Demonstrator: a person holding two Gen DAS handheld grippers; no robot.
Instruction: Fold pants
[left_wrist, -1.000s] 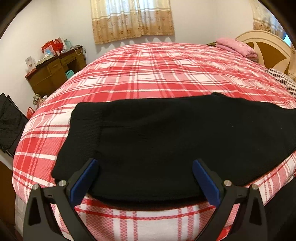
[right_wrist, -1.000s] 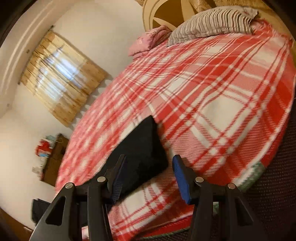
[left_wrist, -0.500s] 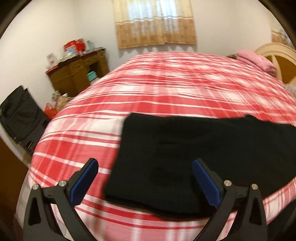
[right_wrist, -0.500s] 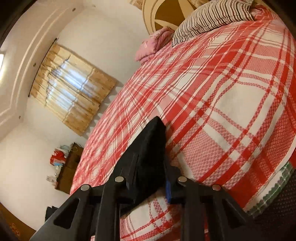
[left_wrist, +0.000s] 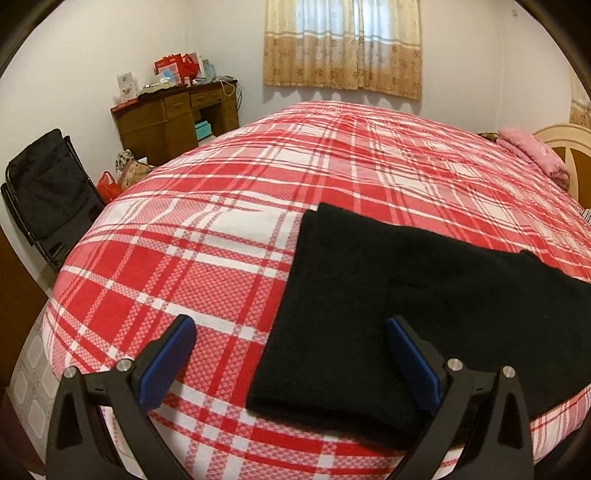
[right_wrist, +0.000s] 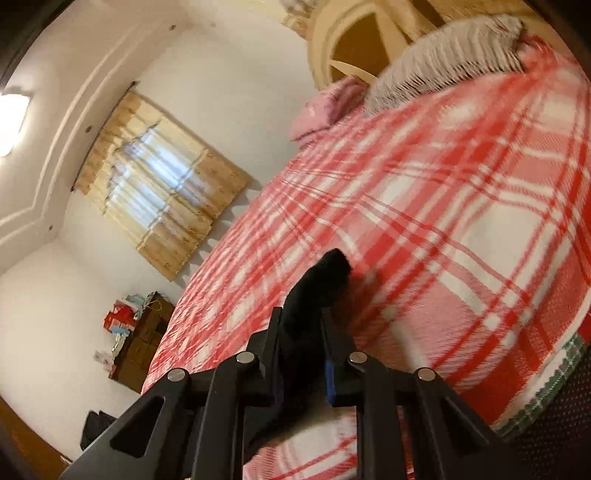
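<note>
Black pants (left_wrist: 406, 295) lie flat on the red and white plaid bedspread (left_wrist: 229, 221), near the bed's front edge. My left gripper (left_wrist: 290, 325) hovers open over their left end; the left blue pad is over bare bedspread, the right pad over black cloth. In the right wrist view, my right gripper (right_wrist: 301, 314) has the other end of the pants (right_wrist: 325, 277) between its jaws, which are closing and pressing on it. That bunched black end sticks up past the fingertips, lifted off the bedspread (right_wrist: 443, 221).
A wooden desk (left_wrist: 173, 114) with boxes stands at the back left, a black folding chair (left_wrist: 48, 184) beside it. Pink folded cloth (left_wrist: 532, 155) and a striped pillow (right_wrist: 443, 62) lie by the headboard (right_wrist: 354, 44). A curtained window (left_wrist: 343, 40) is behind.
My left gripper slid left along the bed's edge, so the pants' left end now sits between its fingers. My right gripper's jaws came together on the pants' other end and raised it.
</note>
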